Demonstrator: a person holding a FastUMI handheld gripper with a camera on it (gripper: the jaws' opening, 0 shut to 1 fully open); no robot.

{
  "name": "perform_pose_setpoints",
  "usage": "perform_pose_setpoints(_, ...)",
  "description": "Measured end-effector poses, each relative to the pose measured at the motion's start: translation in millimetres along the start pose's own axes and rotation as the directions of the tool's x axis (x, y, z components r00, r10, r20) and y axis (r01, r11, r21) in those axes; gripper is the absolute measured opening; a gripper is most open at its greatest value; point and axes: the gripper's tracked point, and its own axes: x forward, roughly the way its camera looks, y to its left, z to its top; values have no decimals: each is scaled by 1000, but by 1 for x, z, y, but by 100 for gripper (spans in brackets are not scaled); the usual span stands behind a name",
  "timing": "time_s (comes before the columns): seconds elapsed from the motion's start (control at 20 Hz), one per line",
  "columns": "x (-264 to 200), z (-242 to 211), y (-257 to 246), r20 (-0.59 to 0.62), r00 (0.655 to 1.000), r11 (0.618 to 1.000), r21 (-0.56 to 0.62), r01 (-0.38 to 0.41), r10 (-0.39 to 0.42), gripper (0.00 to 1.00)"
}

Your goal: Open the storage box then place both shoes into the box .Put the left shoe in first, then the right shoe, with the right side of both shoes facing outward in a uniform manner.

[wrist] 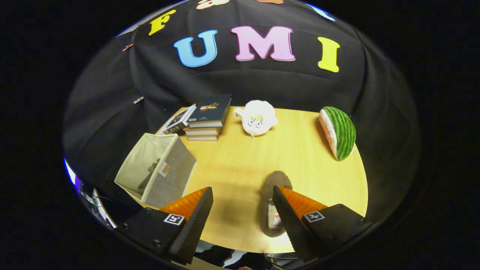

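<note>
Nearest of all are the tongs (243, 213), their two fingers spread wide with nothing between them but bare desk (232, 165) — released, gripping nothing. Just beside the inner edge of the right finger lies a brown shoe (273, 198), flat on the desk with its length running away from the camera; its near part is partly hidden behind that finger, so which foot it belongs to cannot be told. It sits off the centre line of the tongs rather than between the fingers, so by my reading they would have to shift toward the right before closing on it. Beyond the left finger, at the desk's near left corner, stands the storage box (155, 170) — a pale fabric cube tipped so its open mouth faces up and outward, the lid apparently already out of the way. Something dark rests inside it, possibly the first shoe, though it is too shadowed to be sure; if so, the shoe by the tongs would be the second one. Farther back and well apart from the work are a stack of books (204, 120), a white plush toy (257, 119) and a watermelon-slice cushion (338, 132), likely just clutter, ranged along the far edge.
</note>
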Motion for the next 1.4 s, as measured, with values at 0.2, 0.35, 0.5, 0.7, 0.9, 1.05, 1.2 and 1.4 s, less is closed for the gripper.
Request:
perform_pose_setpoints(0.2,19,-38,-49,-68,996,998,-22,53,-54,99)
perform_pose_setpoints(0.35,39,-67,-68,-126,990,998,-7,60,-61,99)
perform_pose_setpoints(0.5,63,-92,-83,-184,980,997,-20,71,-73,95)
perform_pose_setpoints(0.7,97,-112,-102,-231,967,994,-29,107,-111,77)
perform_pose_setpoints(0.9,127,-108,-109,-239,964,993,-3,117,-114,74)
perform_pose_setpoints(1.05,146,-105,-105,-248,962,992,31,123,-112,42)
perform_pose_setpoints(1.2,147,-101,-108,-228,962,987,20,158,-149,23)
perform_pose_setpoints(1.4,132,-96,-92,-252,963,988,96,123,-95,8)
